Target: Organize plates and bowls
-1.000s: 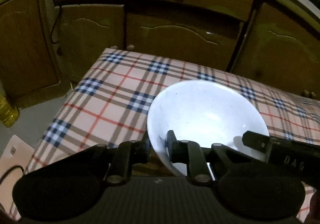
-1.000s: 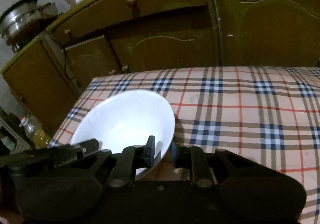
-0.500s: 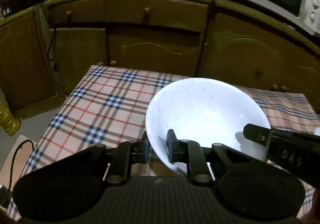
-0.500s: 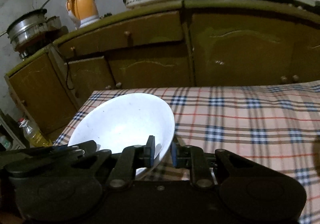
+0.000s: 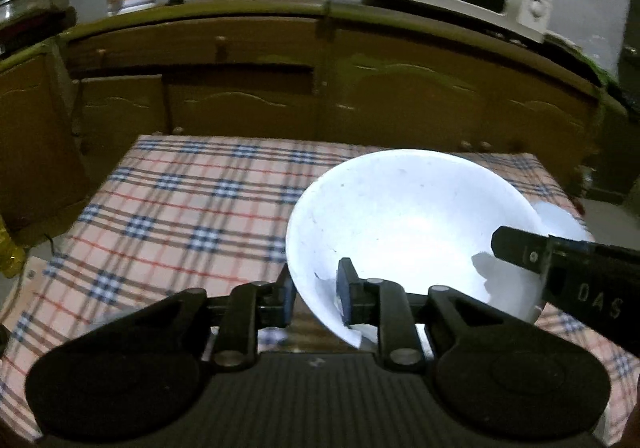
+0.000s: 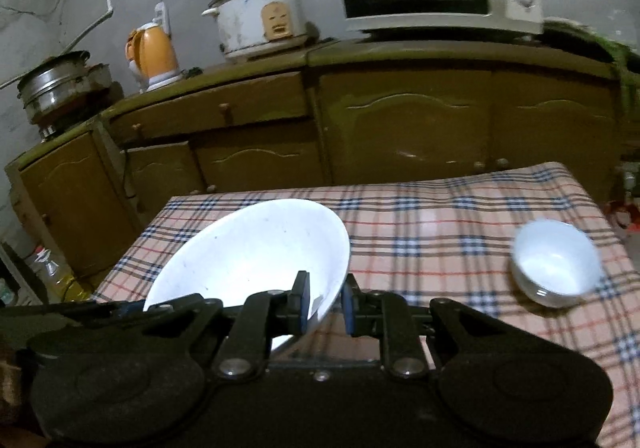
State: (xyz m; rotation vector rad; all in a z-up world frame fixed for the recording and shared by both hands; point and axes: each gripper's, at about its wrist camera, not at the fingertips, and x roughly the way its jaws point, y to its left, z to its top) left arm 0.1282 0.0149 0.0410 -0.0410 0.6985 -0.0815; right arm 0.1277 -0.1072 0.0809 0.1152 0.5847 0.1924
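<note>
Left wrist view: left gripper [image 5: 314, 294] is pinching the near rim of the large white bowl [image 5: 408, 224], one pad outside the wall, one inside; its jaws are easing apart a touch, but the rim is between the pads and they look to be pressing on it; right gripper [image 5: 516, 248] is coming in from the right and gripping the bowl's opposite rim; bowl is hanging tilted above the plaid table [image 5: 192, 207], over its near right part; a pale shape is peeking out behind the bowl's right rim, too hidden to name.

Right wrist view: right gripper [image 6: 326, 302] is clenched on the large white bowl's [image 6: 248, 248] rim, one pad on each side of the wall; bowl is riding clear of the table [image 6: 440, 232], over its near left part; small white bowl [image 6: 554, 262] is sitting alone near the table's right edge, well apart from the big one.

Step in hand, as I read it: two-handed carry of the big bowl; likely target is somewhere by the small bowl, can't confirm; next move is calling for both grips holding, bowl levelled, then lowered flat before either lets go.
</note>
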